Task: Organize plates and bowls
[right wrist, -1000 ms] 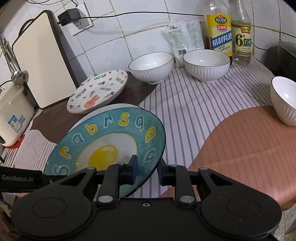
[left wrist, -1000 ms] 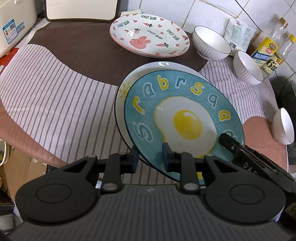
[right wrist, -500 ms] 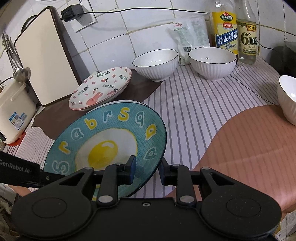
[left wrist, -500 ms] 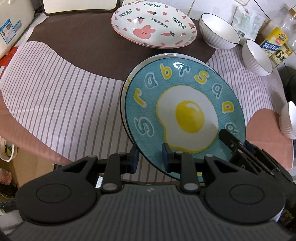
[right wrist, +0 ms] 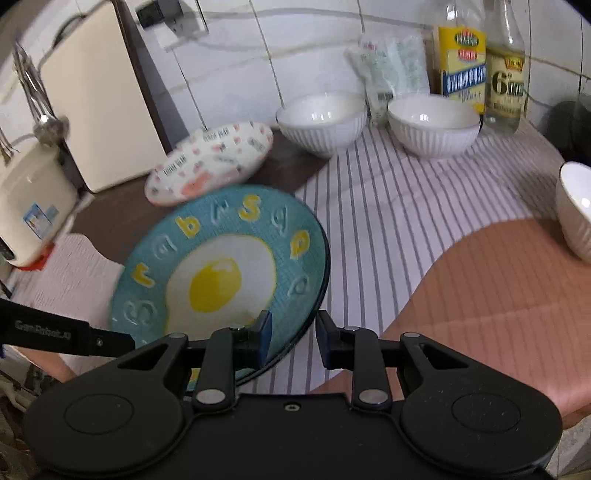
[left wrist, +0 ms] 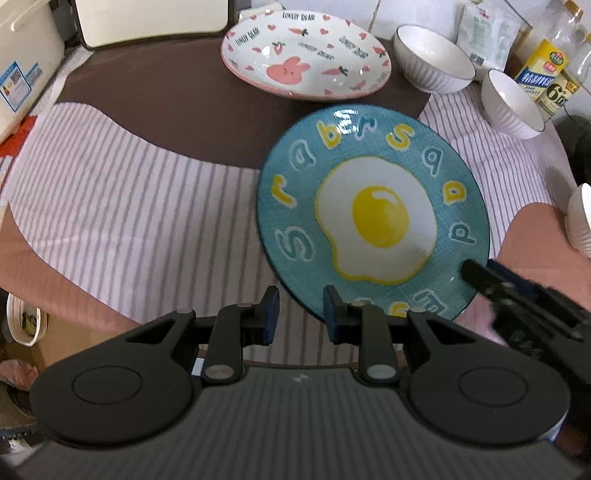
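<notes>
The white plate beneath is no longer showing; we are seeing the egg plate (left wrist: 373, 218) covering it, nearer the bunny plate (left wrist: 306, 62) at twelve o'clock. Our left gripper (left wrist: 300, 314) and right gripper (right wrist: 293, 334) are each grasping its rim. The three white bowls (right wrist: 434, 125) are sitting empty. Only the right view is showing the wall socket (right wrist: 170, 16).
</notes>
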{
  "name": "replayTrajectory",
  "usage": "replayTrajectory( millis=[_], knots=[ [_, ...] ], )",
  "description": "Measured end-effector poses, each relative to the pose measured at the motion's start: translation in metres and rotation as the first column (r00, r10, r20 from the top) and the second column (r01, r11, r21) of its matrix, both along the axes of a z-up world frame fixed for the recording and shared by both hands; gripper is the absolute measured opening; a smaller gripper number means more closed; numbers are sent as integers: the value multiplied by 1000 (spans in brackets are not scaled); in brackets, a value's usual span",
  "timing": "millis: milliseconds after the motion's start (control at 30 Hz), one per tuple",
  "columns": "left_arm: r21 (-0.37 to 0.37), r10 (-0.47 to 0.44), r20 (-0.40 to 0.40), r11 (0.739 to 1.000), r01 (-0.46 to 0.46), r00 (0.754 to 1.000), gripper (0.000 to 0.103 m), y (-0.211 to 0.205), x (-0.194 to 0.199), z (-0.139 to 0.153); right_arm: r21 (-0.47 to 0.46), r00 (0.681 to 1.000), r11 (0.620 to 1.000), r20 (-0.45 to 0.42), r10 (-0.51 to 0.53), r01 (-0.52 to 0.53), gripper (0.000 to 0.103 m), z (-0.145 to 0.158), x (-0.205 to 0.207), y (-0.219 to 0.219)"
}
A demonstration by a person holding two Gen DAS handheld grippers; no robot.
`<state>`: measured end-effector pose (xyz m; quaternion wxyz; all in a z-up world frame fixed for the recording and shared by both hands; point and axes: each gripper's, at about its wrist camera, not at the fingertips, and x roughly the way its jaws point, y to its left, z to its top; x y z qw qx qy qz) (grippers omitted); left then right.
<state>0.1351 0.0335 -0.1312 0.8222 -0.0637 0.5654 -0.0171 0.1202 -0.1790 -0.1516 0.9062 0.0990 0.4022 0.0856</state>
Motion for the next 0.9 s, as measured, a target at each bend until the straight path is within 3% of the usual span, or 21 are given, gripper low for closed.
replayTrajectory(
  millis=[167, 267, 400, 567, 667, 733, 800, 900],
  knots=[
    [41, -47, 102, 998, 43, 994, 25, 16, -3, 30, 16, 996, 999, 88, 33, -34, 32, 36, -10, -7],
    [13, -55, 184, 999, 53, 981, 25, 33, -1, 53, 2, 984, 997, 162, 70, -72, 45, 60, -10, -6],
    [-12, -56, 294, 998, 62, 954, 28, 61, 5, 84, 31, 964, 990, 235, 125, -136, 49, 82, -1, -1],
    [11, -81, 359, 996, 83, 930, 41, 84, 19, 108, 73, 929, 977, 330, 167, -201, 66, 92, 14, 8],
    [33, -115, 386, 993, 111, 915, 46, 87, 31, 111, 88, 931, 976, 327, 159, -198, 69, 90, 30, 18],
    [31, -111, 396, 994, 107, 911, 55, 90, 42, 107, 82, 935, 978, 318, 156, -192, 71, 87, 43, 23],
    [26, -103, 398, 995, 101, 912, 62, 92, 52, 101, 69, 941, 982, 304, 149, -178, 72, 82, 59, 28],
    [-7, -105, 362, 993, 116, 926, 64, 96, 73, 89, 67, 954, 986, 271, 129, -152, 73, 70, 82, 32]
  ],
)
